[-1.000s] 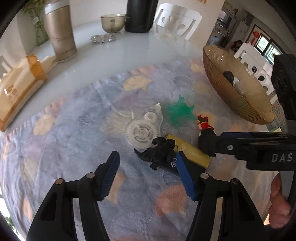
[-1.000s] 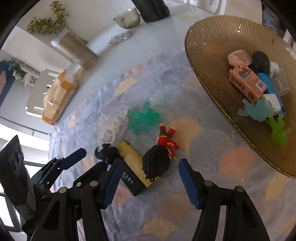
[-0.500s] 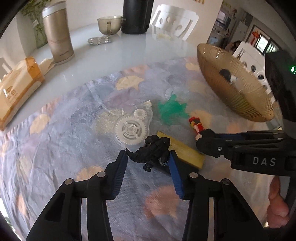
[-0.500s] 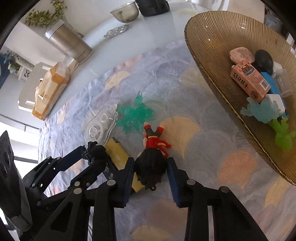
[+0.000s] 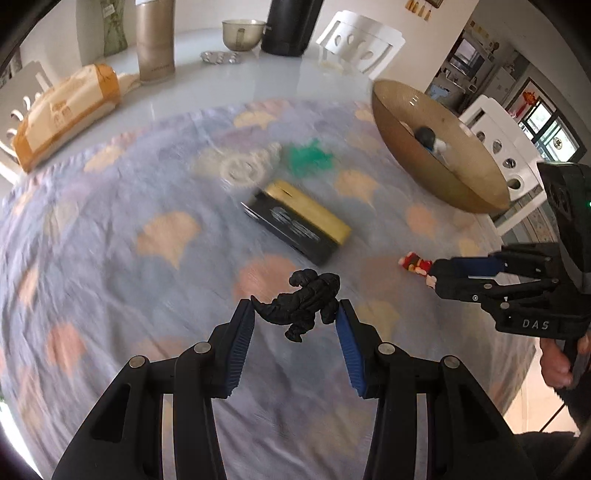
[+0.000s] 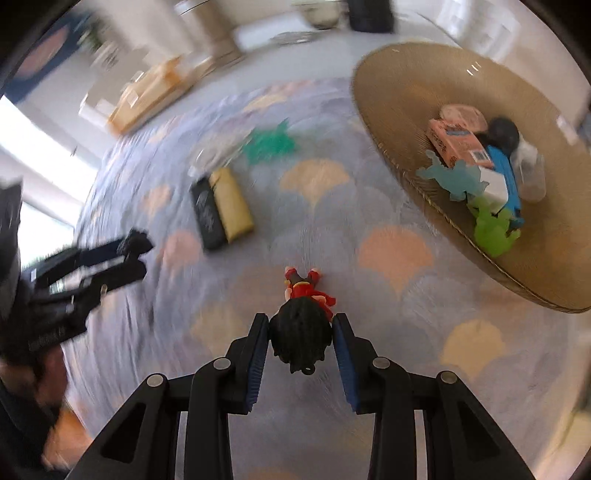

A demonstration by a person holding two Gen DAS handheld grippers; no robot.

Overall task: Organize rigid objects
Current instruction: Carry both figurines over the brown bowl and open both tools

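Observation:
My left gripper (image 5: 295, 314) is shut on a black dinosaur figure (image 5: 301, 301), held clear of the patterned cloth. My right gripper (image 6: 300, 325) is shut on the black-haired head of a small doll in red (image 6: 304, 295). That doll (image 5: 415, 264) also shows at the right gripper's tips in the left wrist view. On the cloth lie a black and gold box (image 5: 299, 221), a green splat toy (image 5: 308, 157) and a clear gear piece (image 5: 242, 168). The ribbed gold bowl (image 6: 399, 77) at the right holds several items.
At the table's far side stand a tan bag (image 5: 62, 114), a metal canister (image 5: 155, 40), a metal cup (image 5: 242, 33) and a black cylinder (image 5: 290, 24). White chairs (image 5: 360, 48) ring the table. A person's hand (image 5: 557, 363) grips the right tool.
Both grippers closed on their figures and lifted them off the cloth, drawing back toward the near edge. The box now lies uncovered.

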